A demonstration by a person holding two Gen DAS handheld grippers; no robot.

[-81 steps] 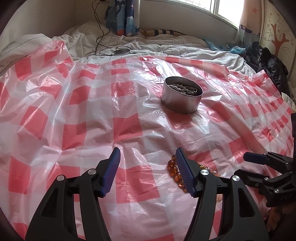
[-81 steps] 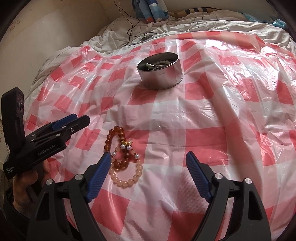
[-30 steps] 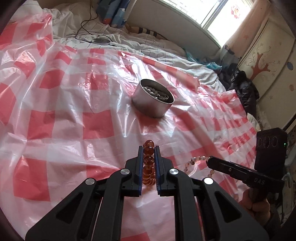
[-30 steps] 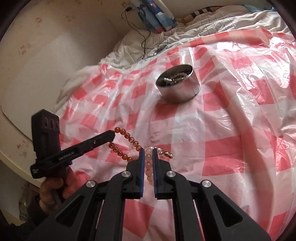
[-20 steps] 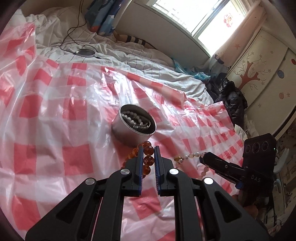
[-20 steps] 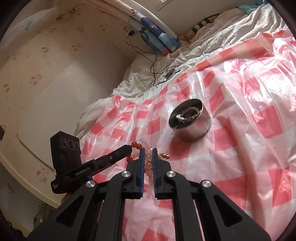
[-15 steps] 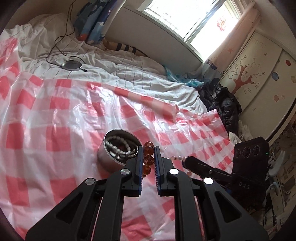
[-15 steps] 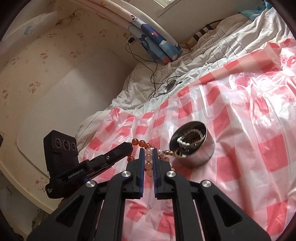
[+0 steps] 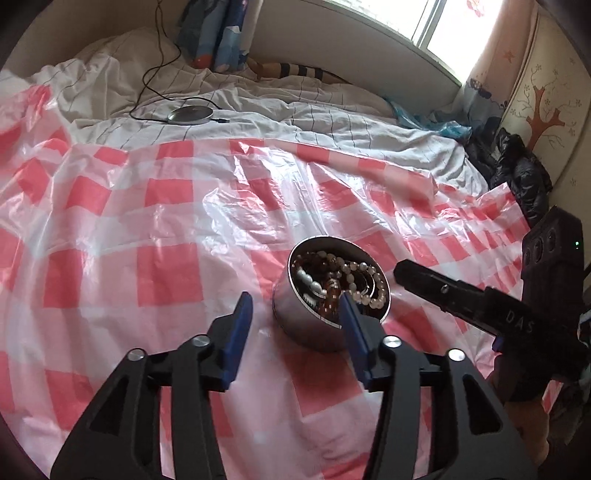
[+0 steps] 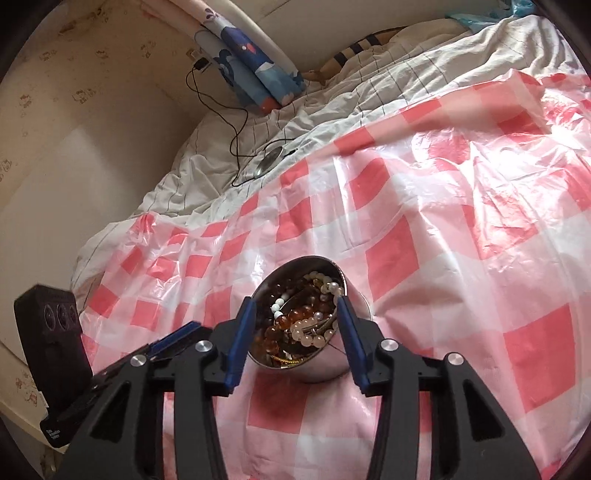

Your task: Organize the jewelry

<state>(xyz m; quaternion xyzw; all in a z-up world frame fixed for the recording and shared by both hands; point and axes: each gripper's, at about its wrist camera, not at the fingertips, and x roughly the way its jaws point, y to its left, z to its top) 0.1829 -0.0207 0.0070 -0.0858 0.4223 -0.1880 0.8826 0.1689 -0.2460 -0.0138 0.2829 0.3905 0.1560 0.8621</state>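
Round metal tin (image 9: 295, 325) upright on checked sheet, holding tangled amber and pearl bracelets (image 10: 299, 319).

I am in a home bedroom. Under me is a bed (image 9: 332, 136), its white sheet with thin dark stripes rumpled, and a red-and-white checked plastic cover (image 9: 166, 229) spread over most of it. A window (image 9: 454, 26) lets daylight in at the far side, with a pale pink curtain (image 9: 491, 55) beside it. A wardrobe (image 9: 546, 96) painted with a tree and small flowers stands to the right, a dark jacket (image 9: 524, 177) heaped at its foot. A cable (image 10: 221, 99) runs from a wall socket down to a round device (image 10: 269, 162) lying on the sheet. The wallpaper (image 10: 74, 74) carries small cartoon prints.
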